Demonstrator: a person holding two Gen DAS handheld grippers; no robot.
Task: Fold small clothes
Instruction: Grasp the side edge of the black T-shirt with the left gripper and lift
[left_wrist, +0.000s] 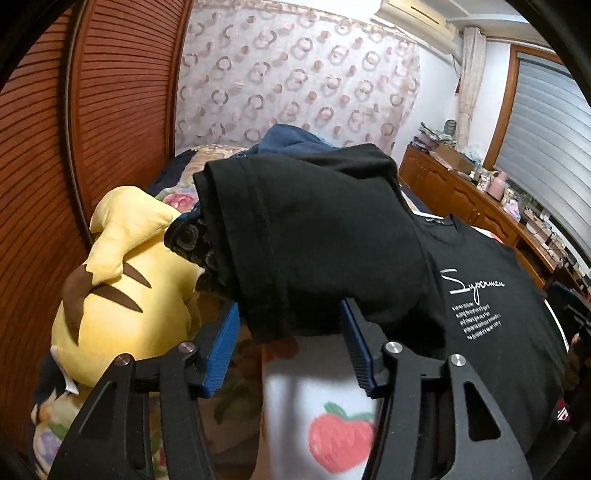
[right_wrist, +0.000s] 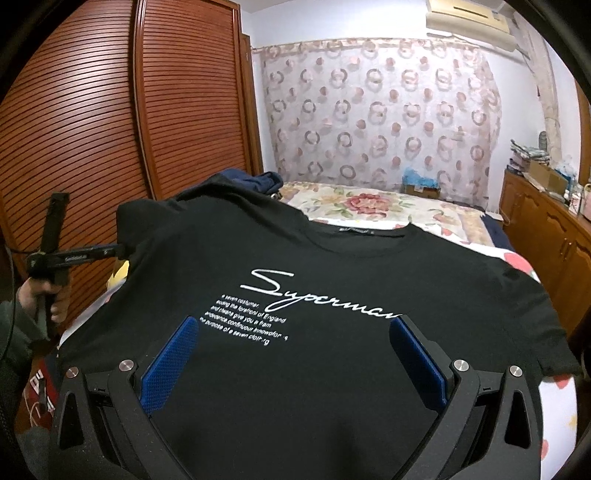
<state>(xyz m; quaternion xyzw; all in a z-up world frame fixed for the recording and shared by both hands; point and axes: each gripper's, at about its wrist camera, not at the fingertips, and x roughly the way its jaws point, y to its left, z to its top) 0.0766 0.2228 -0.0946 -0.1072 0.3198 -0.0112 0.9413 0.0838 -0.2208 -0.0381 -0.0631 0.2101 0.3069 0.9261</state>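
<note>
A black T-shirt (right_wrist: 332, 277) with white "Superman" script lies front up on the bed. It also shows in the left wrist view (left_wrist: 480, 295). My left gripper (left_wrist: 291, 325) has its blue pads (left_wrist: 225, 343) wide apart, and the shirt's left sleeve (left_wrist: 314, 229) hangs bunched and lifted between them. In the right wrist view the left gripper (right_wrist: 122, 251) meets the raised sleeve at the shirt's left edge. My right gripper (right_wrist: 295, 347) is open, its blue pads (right_wrist: 170, 365) hovering over the shirt's lower front.
A yellow plush toy (left_wrist: 122, 295) lies at the left of the bed beside the sleeve. A dark blue garment (right_wrist: 255, 181) sits behind the shirt. A floral bedspread (right_wrist: 369, 206) covers the bed. Wooden slatted doors (right_wrist: 110, 129) stand left, a wooden cabinet (right_wrist: 546, 229) right.
</note>
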